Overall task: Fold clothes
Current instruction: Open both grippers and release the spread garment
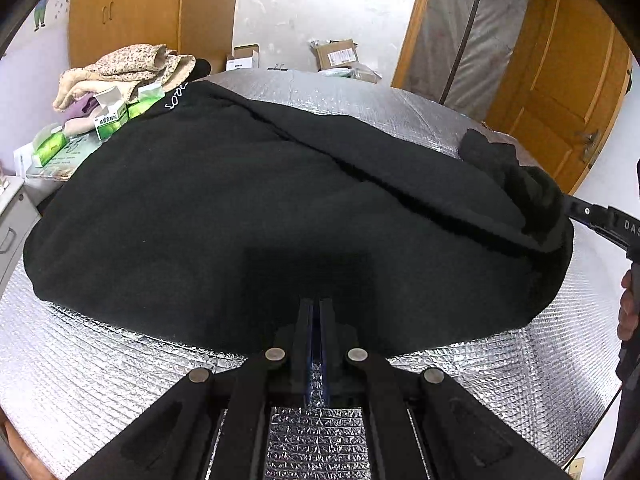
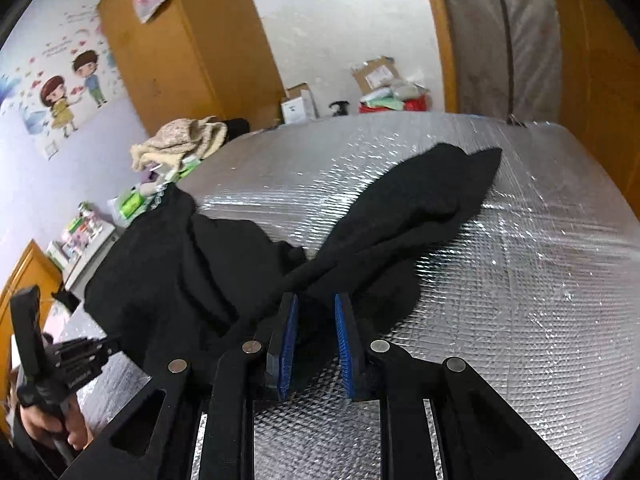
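Both wrist cameras look down closely, sharing the black garment (image 1: 240,208).

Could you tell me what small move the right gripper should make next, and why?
Probably carry its bunched fold leftward over the garment. The right gripper pinches black cloth between its pads, and the sleeve trails across the foil cover.

My left gripper (image 1: 319,308) is matte black with blue-edged pads (image 1: 310,344) and four silver pivot pins. My right gripper (image 2: 316,312) matches: ribbed blue pads (image 2: 289,344), black linkage arms, round silver pins.
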The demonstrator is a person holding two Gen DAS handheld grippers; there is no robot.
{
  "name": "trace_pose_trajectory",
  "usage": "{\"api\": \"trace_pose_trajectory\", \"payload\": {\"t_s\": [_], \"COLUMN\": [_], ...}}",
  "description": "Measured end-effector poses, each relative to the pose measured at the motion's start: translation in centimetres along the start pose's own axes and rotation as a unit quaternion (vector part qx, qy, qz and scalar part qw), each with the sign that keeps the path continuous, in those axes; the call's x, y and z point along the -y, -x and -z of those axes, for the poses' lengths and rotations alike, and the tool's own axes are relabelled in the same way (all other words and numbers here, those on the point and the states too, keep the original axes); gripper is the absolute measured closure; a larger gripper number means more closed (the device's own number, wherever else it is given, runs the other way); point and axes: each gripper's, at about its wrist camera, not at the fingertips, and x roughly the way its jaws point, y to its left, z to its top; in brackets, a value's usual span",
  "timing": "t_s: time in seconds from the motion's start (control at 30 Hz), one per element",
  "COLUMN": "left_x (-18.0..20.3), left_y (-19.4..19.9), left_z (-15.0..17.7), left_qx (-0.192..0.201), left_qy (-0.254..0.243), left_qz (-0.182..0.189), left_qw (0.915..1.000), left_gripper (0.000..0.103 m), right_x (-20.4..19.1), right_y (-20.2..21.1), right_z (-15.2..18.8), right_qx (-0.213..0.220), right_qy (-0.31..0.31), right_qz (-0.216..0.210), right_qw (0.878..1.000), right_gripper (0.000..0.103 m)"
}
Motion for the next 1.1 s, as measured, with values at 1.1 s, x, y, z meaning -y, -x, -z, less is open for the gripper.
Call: {"api": "trace_pose_trajectory", "payload": {"t_s": [1.1], "left_x": [-1.5], "left_y": [-0.5], "left_z": [0.3], "left_qx": [0.033], "left_qy": [0.019], "left_qz": [0.047], "left_qw": [0.9982], "left_gripper": [0.101], "right_x": [-2.3], "right_y": [-1.7], "right_z": [-1.8], "right_qx": [-0.058], "right_qy": [-0.018], "right_qz": [-0.009], "right_qw": [0.998], "right_gripper": [0.101]}}
